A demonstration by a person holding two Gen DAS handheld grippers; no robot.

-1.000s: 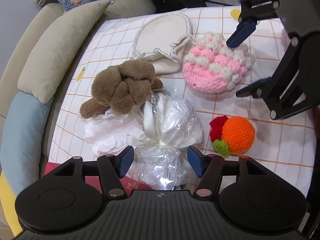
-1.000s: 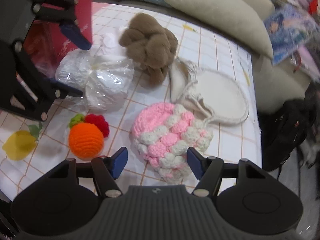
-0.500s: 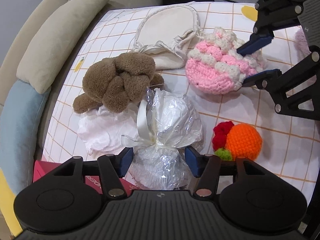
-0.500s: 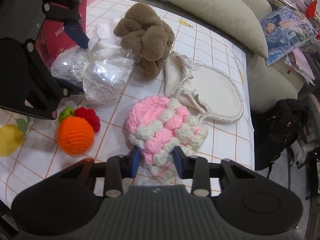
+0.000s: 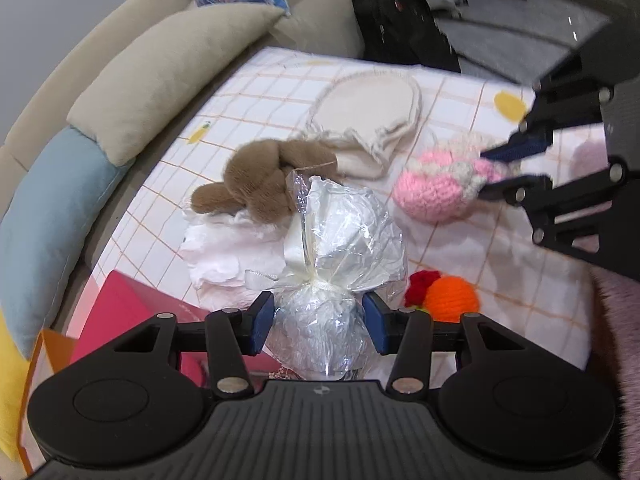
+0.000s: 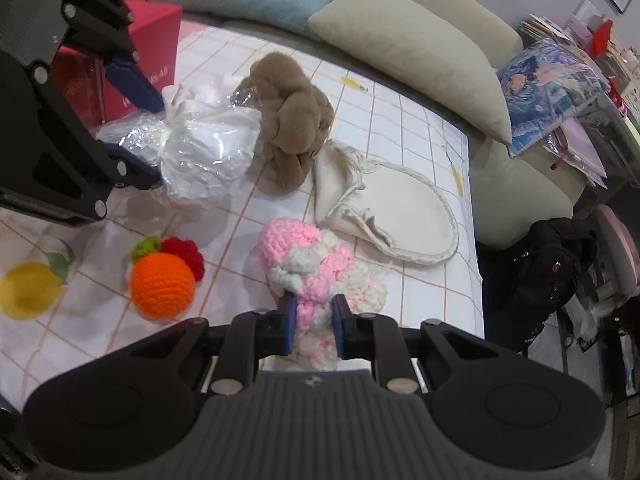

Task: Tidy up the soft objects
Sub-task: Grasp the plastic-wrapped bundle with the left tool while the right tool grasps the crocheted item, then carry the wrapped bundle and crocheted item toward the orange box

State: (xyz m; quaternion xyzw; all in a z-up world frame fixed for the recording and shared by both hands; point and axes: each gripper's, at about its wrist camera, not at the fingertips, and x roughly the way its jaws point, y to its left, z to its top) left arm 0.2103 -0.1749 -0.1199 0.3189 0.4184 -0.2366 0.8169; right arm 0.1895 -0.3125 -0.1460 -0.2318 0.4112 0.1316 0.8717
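Pinching pink-white crochet pouch (image 6: 320, 264), bunched | right claw (image 6: 313, 330) | seemingly lifted

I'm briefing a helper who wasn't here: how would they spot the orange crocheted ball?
Look on the checked tablecloth in front of the sofa cushions. The orange crocheted ball lies left of the pink-and-white crocheted piece; it alone is bright orange, with a green and a red tuft.

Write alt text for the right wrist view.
The right hand-held gripper pinches a pink-and-white crochet piece over a grid-patterned cloth. Beyond lie an orange crochet fruit, a cream pouch, a brown plush, and a cellophane bundle between the left hand-held gripper's fingers.
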